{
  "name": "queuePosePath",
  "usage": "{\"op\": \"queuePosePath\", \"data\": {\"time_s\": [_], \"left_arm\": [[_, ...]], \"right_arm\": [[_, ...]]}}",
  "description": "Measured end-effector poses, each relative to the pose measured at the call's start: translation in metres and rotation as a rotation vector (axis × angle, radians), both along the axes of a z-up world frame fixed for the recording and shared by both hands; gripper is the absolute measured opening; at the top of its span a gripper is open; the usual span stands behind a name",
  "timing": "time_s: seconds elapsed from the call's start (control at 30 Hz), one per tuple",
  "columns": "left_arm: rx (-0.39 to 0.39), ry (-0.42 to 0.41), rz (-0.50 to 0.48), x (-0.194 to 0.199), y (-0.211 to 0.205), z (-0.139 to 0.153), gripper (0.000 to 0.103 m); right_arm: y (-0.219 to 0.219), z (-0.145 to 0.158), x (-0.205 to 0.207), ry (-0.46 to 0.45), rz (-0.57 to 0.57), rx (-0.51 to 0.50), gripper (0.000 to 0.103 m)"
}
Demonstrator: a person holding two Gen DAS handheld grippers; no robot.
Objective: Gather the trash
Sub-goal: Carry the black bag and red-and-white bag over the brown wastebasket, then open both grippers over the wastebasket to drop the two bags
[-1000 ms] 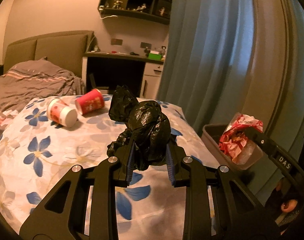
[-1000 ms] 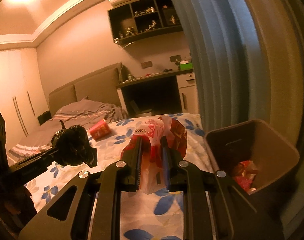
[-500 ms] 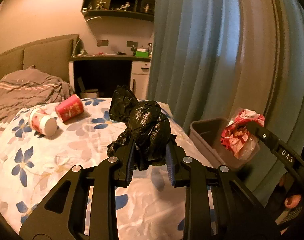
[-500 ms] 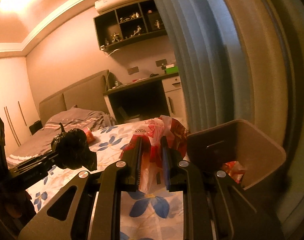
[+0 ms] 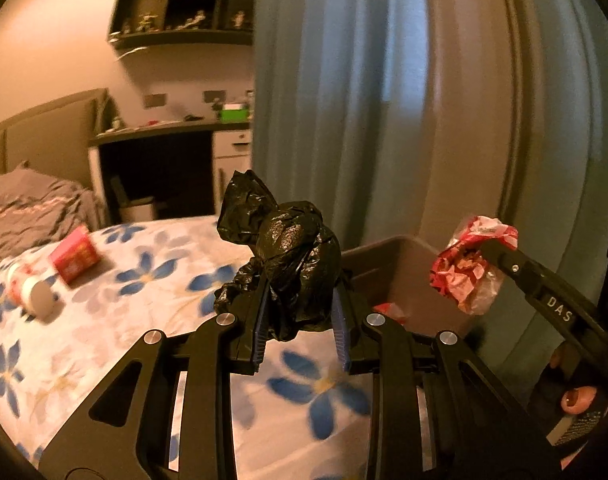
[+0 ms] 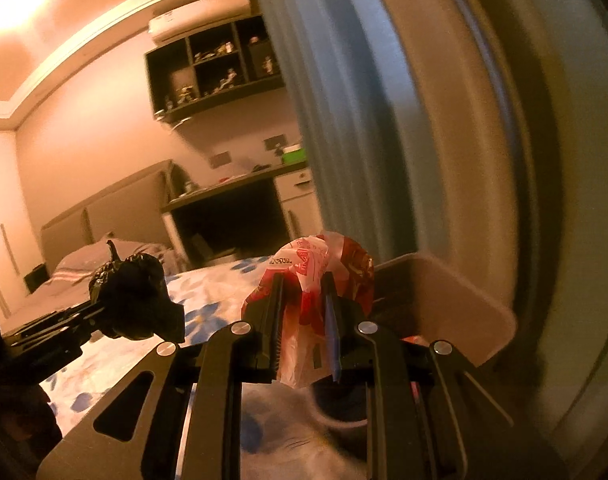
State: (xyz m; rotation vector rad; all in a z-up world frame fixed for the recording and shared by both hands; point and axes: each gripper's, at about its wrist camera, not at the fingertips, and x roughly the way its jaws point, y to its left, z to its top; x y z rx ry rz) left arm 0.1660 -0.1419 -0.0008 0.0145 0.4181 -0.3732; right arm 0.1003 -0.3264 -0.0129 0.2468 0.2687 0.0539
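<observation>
My left gripper (image 5: 301, 320) is shut on a crumpled black plastic bag (image 5: 292, 256), held above the bed's right edge; the bag also shows in the right wrist view (image 6: 134, 300). My right gripper (image 6: 305, 336) is shut on a red and white plastic wrapper (image 6: 315, 276), which also shows in the left wrist view (image 5: 469, 264), over the brown trash bin (image 6: 455, 308). The bin (image 5: 387, 256) stands beside the bed and holds some red trash (image 5: 389, 310). A red paper cup (image 5: 74, 256) and a white cup (image 5: 30, 294) lie on the floral bedspread (image 5: 116, 320).
A blue-grey curtain (image 5: 343, 92) hangs close behind the bin. A dark desk (image 5: 164, 168) and wall shelves (image 5: 184, 4) stand at the back, with the headboard (image 5: 44, 140) and a grey blanket (image 5: 28, 208) at the left.
Both grippers have moved right toward the bin with their loads. The bin now sits closer and more central; the cups have slid to the left of view.
</observation>
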Motion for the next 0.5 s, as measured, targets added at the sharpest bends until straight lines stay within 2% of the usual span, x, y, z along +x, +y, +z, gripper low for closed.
{"op": "queuePosePath", "data": {"time_s": [0.23,0.5], "left_arm": [[-0.013,-0.013,-0.116,0.023,-0.048,-0.002,0.026],[-0.016,0.001,-0.190,0.042,-0.085,-0.016,0.027]], "right_arm": [[-0.029,-0.002,0.009,0.005,-0.081,0.005,0.020],[-0.046,-0.005,0.022,0.003,-0.112,0.009,0.022]]}}
